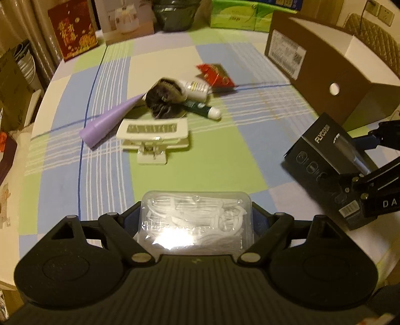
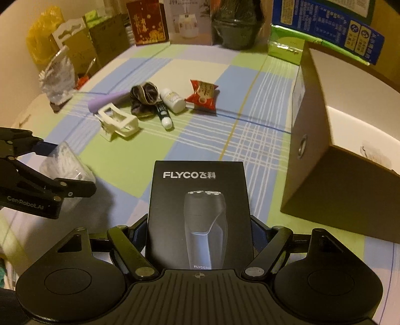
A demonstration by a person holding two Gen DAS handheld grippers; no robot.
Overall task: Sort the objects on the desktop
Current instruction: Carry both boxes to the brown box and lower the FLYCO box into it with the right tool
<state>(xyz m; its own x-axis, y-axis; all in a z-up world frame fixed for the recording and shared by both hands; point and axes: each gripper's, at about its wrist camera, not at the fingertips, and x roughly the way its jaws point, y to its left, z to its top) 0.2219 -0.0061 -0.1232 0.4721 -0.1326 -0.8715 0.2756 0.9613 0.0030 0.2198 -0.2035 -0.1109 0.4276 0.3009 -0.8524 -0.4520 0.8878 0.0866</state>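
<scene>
My left gripper (image 1: 196, 212) is shut on a clear plastic box of white floss picks (image 1: 196, 225), held just above the checked tablecloth. My right gripper (image 2: 198, 225) is shut on a black FLYCO shaver box (image 2: 198, 190); the same box (image 1: 322, 155) shows at the right of the left wrist view. Mid-table lie a purple cone (image 1: 107, 120), a white clip (image 1: 152, 135), a dark scrunchie (image 1: 162, 97), a white bottle (image 1: 195, 88), a green tube (image 1: 202, 108) and a red packet (image 1: 216, 75). An open brown cardboard box (image 2: 350, 150) stands to the right.
Along the table's far edge stand a red gift box (image 1: 72, 30), a white product box (image 1: 125, 20), a dark bowl (image 1: 175, 15) and green tissue packs (image 1: 237, 15). The rounded table edge (image 1: 42, 100) curves along the left, with cartons and bags beyond it.
</scene>
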